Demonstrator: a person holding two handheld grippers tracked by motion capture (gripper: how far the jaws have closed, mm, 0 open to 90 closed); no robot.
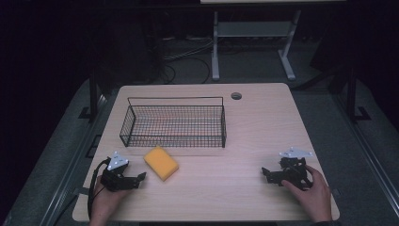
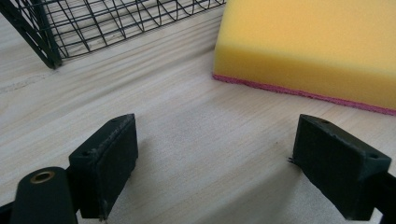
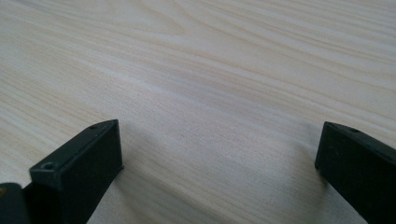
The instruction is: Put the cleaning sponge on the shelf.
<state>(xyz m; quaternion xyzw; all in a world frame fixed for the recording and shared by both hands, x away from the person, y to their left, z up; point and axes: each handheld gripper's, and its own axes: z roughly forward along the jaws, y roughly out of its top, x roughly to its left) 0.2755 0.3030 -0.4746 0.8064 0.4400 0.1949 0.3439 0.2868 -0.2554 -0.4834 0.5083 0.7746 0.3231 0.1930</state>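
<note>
Each black tool [image 1: 141,178] carries a grey three-cornered plate and black cable.

Dim high view with black surroundings, evenly lit pale surface [image 1: 244,141], soft shadows, slight low-resolution softness, brighter gripper views, blurred near edges

The tabletop [image 2: 177,140] is pale, matt wood grain. The sponge [image 2: 308,42] is soft yellow foam with a rough red underside. The basket [image 1: 174,123] is thin black wire.
</note>
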